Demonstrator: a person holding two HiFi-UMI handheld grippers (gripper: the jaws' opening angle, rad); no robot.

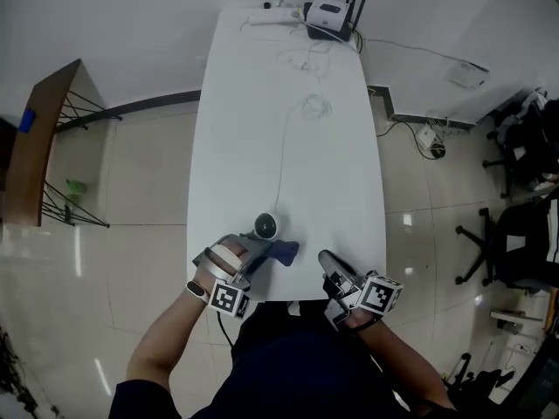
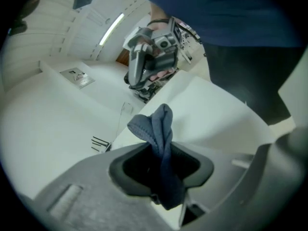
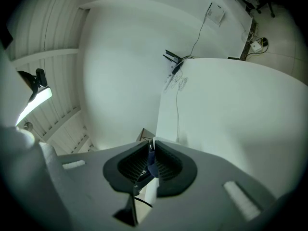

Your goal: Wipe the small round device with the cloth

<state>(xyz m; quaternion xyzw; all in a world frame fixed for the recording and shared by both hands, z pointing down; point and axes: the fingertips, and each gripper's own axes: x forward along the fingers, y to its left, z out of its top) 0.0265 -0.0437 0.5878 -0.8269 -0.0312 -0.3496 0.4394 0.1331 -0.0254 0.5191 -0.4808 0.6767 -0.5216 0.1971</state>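
The small round device [image 1: 266, 226] sits near the front edge of the white table [image 1: 288, 147], and its thin cable [image 1: 283, 164] runs off toward the far end. Just in front of it, my left gripper [image 1: 262, 250] is shut on a blue cloth [image 1: 286, 251]. The cloth's bunched end sticks out to the right, beside the device. In the left gripper view the cloth [image 2: 155, 126] stands up between the jaws [image 2: 159, 163]. My right gripper [image 1: 325, 258] hovers at the table's front right with its jaws drawn together on nothing; between them [image 3: 151, 160] only a thin slit shows. It also shows in the left gripper view, as the right gripper [image 2: 153, 57].
A router [image 1: 330, 16] with antennas and a white power strip [image 1: 271, 16] stand at the table's far end. A loose cable coil [image 1: 314, 106] lies mid-table. Office chairs [image 1: 524, 234] stand on the floor to the right, and a wooden rack [image 1: 39, 147] stands to the left.
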